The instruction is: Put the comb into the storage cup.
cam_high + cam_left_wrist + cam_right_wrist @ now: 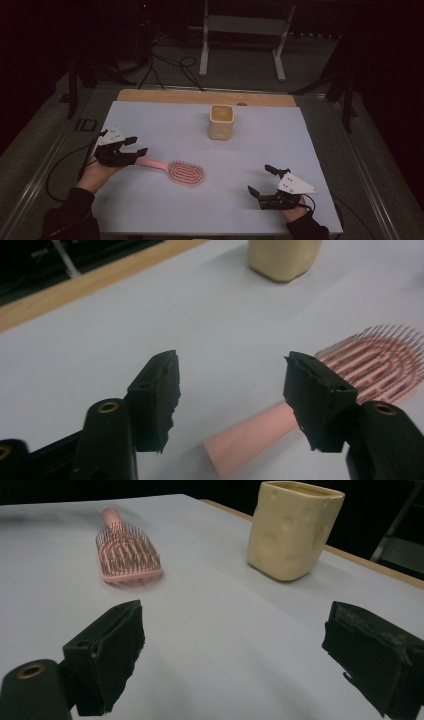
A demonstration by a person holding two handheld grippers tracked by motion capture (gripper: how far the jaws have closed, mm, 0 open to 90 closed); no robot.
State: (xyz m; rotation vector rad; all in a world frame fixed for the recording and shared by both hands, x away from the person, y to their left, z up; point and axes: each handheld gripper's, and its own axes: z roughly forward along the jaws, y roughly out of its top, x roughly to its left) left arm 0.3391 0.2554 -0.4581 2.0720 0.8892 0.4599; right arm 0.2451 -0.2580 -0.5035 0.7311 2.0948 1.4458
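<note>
A pink hairbrush (pixel 175 170) lies flat on the white-covered worktop (pixel 165 125), bristles up, its paddle head nearer the yellow cup (pixel 221 121) and its handle (pixel 250 437) running away from the cup toward the left gripper (pixel 135 146). That gripper straddles the handle's free end — the jaws stand apart on either side, pads not yet pressing, nothing grasped. The right gripper (pixel 260 181) rests on the near side of the cup, well apart from the brush, its jaws spread wide and empty.

The brush looks like light moulded plastic: stiff in the handle, unlikely to be fragile, though its smooth, rounded, tapering handle may slip or roll between flat pads. The open-slotted head (pixel 127 555) carries fine pins that would likely bend or snag and give poor purchase, so the handle is the place to take hold — a little in from the tip, where it is thicker, pinched across its width. Held that far from the head, the brush may droop head-down when lifted, so a firm pinch seems wise. The cup, standing upright well beyond the brush head, looks ceramic and the more breakable of the two.
</note>
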